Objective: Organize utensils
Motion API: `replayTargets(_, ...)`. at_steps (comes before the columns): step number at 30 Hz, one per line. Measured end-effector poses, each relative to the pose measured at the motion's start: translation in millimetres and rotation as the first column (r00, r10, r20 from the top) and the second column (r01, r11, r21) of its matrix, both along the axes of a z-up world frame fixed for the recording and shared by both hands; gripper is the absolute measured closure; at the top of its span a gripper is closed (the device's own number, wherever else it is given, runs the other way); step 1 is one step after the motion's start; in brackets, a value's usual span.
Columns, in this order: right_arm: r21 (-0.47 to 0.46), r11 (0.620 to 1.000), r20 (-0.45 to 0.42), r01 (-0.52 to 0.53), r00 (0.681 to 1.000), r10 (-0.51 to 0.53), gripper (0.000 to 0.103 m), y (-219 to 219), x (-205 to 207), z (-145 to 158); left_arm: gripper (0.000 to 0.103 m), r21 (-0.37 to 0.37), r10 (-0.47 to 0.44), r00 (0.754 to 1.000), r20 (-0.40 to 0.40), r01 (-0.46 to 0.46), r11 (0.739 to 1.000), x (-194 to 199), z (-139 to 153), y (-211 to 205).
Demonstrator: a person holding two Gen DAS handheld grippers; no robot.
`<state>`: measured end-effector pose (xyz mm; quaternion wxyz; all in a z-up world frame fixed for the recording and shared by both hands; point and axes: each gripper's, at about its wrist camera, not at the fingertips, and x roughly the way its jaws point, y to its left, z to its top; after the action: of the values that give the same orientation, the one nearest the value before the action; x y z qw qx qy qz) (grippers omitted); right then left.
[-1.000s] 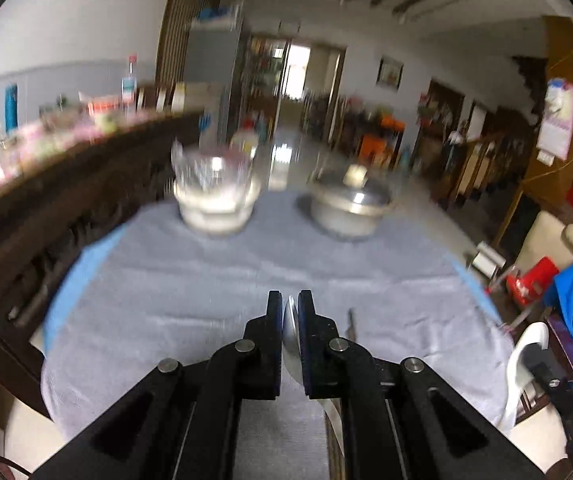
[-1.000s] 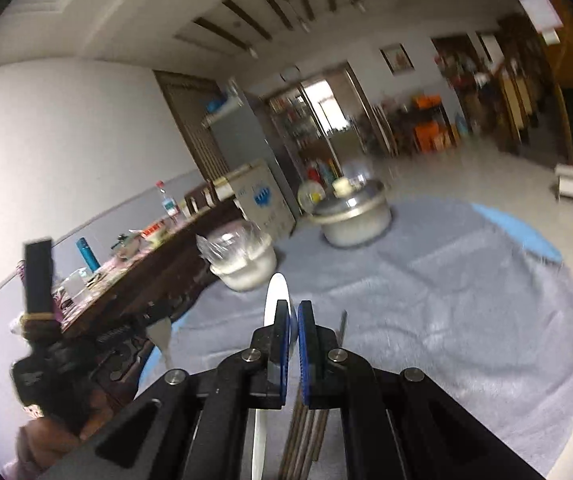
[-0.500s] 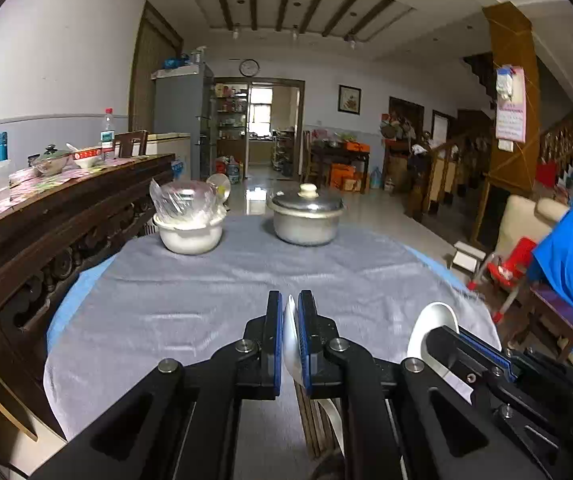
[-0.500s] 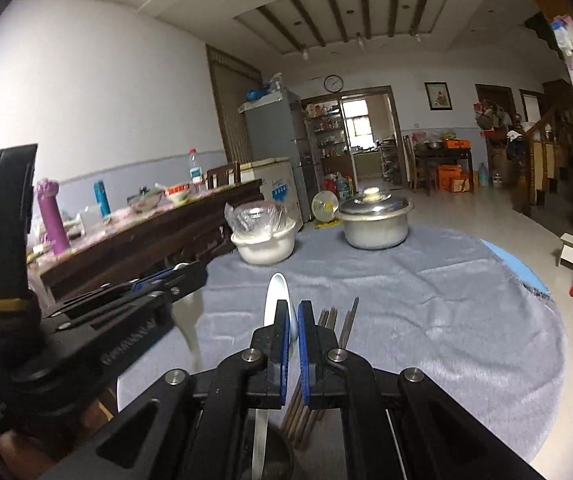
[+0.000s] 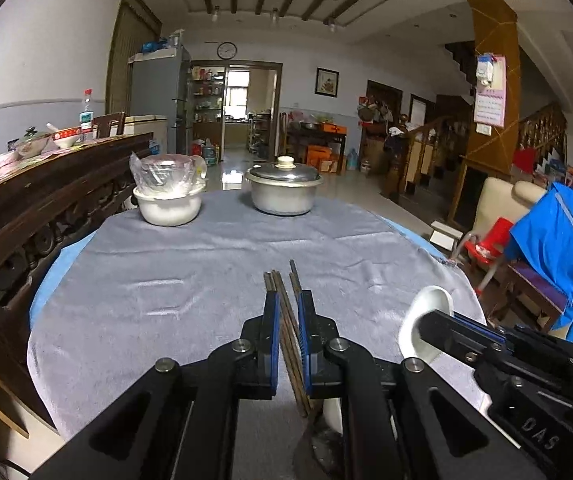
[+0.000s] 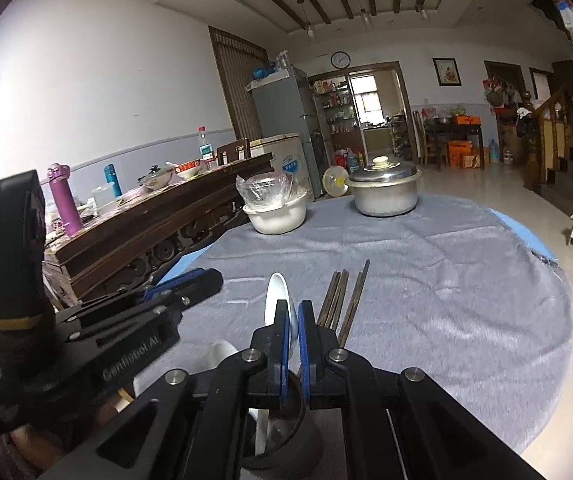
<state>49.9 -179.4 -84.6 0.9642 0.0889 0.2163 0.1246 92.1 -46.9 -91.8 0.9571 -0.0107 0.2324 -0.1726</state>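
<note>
My right gripper point(image 6: 291, 308) is shut on a white spoon point(image 6: 277, 292) whose bowl sticks up past the pads. Its handle runs down toward a dark holder point(image 6: 302, 436) just below. Brown chopsticks point(image 6: 342, 292) lean out of that holder. In the left wrist view the same right gripper point(image 5: 426, 322) and spoon point(image 5: 426, 304) come in from the right. My left gripper point(image 5: 289, 300) shows only a thin slit between its jaws. Nothing is gripped there; the chopsticks point(image 5: 276, 286) show through from behind. A second white spoon point(image 6: 222, 354) peeks out below it.
The round table wears a grey cloth point(image 5: 158, 280). At its far side stand a white bowl under plastic wrap point(image 5: 166, 204) and a lidded metal pot point(image 5: 282, 192). A dark wooden sideboard point(image 5: 26, 208) runs along the left. A red chair point(image 5: 486, 240) and blue cloth point(image 5: 558, 240) are off the right edge.
Both grippers came down and together over the holder, and their tilt levelled out. The white spoon seen between my left jaws earlier no longer shows there. The right still grips its spoon.
</note>
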Motion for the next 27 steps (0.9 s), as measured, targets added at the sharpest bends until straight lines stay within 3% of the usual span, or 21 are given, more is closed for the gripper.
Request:
replayTargets(4,0.031,0.999,0.007,0.020,1.000,-0.021,0.086,-9,-6,6,0.091,-0.038,0.048,0.999,-0.002,-0.048,0.998,3,9,20)
replayTargets(6,0.063,0.998,0.009,0.032,0.999,-0.032,0.080,-15,-6,8,0.078,-0.054,0.067,0.998,-0.006,-0.068,0.996,5,12,29)
replayTargets(11,0.102,0.990,0.003,0.093,0.996,-0.094,0.080,-31,-3,10,0.050,-0.060,0.145,0.989,-0.011,-0.146,0.988,11,15,46)
replayTargets(18,0.165,0.974,-0.082,0.158,0.986,-0.146,0.080,-53,10,-1,0.041,-0.078,0.206,0.970,-0.133,-0.217,0.973,32,3,68)
replayTargets(27,0.194,0.965,-0.159,0.175,0.977,-0.145,0.080,-64,22,-17,0.041,-0.037,0.184,0.952,-0.247,-0.198,0.979,55,-20,64)
